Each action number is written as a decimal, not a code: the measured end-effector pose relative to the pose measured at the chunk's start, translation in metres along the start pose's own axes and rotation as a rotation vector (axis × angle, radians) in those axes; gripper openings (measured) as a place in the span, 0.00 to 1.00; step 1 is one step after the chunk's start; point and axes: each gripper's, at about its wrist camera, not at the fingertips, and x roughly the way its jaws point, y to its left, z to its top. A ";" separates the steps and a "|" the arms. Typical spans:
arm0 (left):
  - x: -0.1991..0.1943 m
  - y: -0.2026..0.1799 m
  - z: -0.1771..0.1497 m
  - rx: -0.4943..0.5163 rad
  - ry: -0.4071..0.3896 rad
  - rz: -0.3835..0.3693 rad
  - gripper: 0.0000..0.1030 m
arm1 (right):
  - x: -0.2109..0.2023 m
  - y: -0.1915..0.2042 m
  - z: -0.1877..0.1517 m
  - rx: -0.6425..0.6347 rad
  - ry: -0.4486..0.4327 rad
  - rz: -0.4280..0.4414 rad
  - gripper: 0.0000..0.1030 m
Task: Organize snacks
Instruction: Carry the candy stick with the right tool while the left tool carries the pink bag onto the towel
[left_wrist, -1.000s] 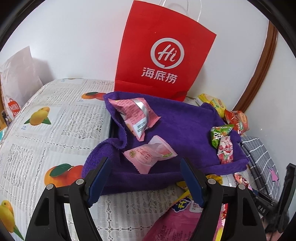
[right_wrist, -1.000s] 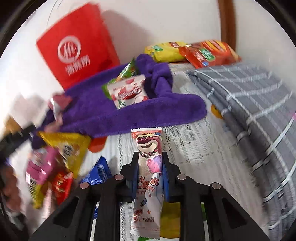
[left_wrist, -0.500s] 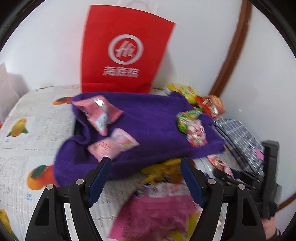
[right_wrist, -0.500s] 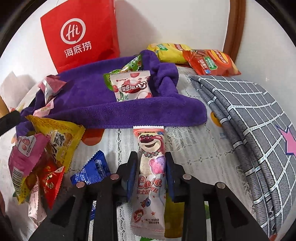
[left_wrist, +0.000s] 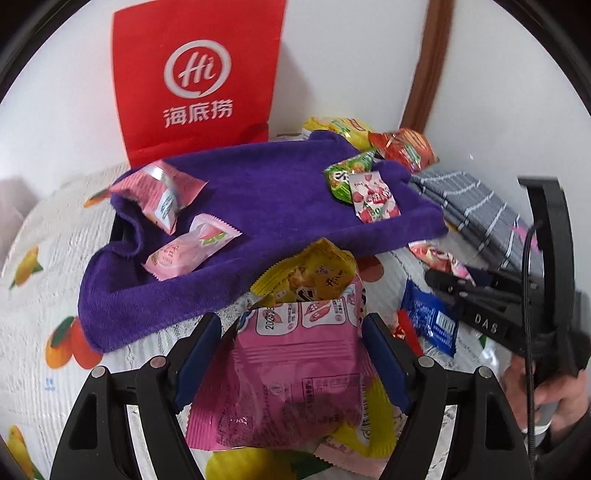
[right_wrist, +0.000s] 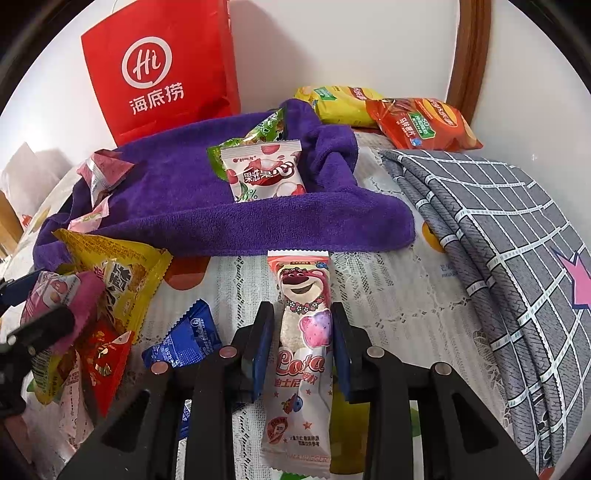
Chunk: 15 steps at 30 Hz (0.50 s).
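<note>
My left gripper (left_wrist: 291, 328) is open, its fingers on either side of a pink snack bag (left_wrist: 295, 376) that lies on a yellow bag (left_wrist: 314, 277) on the table. My right gripper (right_wrist: 301, 321) is shut on a long bear-print candy packet (right_wrist: 304, 325), just in front of the purple towel-lined tray (right_wrist: 207, 218). The tray (left_wrist: 273, 195) holds two pink packets (left_wrist: 192, 247) at its left and a white-red packet (right_wrist: 264, 171) over a green one at its right.
A red paper bag (left_wrist: 195, 77) stands behind the tray against the wall. Yellow and orange chip bags (right_wrist: 417, 122) lie at the back right. A grey checked cloth (right_wrist: 498, 243) is on the right. A blue packet (right_wrist: 184, 339) and red packets lie in the loose pile.
My left gripper has moved right and down from the tray to straddle the pink bag in the pile. My right gripper has held the bear packet throughout and shifted only slightly.
</note>
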 end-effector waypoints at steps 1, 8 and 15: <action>0.001 -0.001 -0.001 0.007 -0.005 0.013 0.76 | 0.000 0.001 0.000 -0.002 0.000 -0.002 0.31; 0.003 0.007 -0.001 -0.029 -0.018 0.007 0.56 | -0.001 -0.002 0.000 0.016 -0.003 0.020 0.31; 0.000 0.014 0.000 -0.063 -0.033 -0.029 0.49 | -0.004 -0.004 -0.001 0.016 -0.014 0.047 0.21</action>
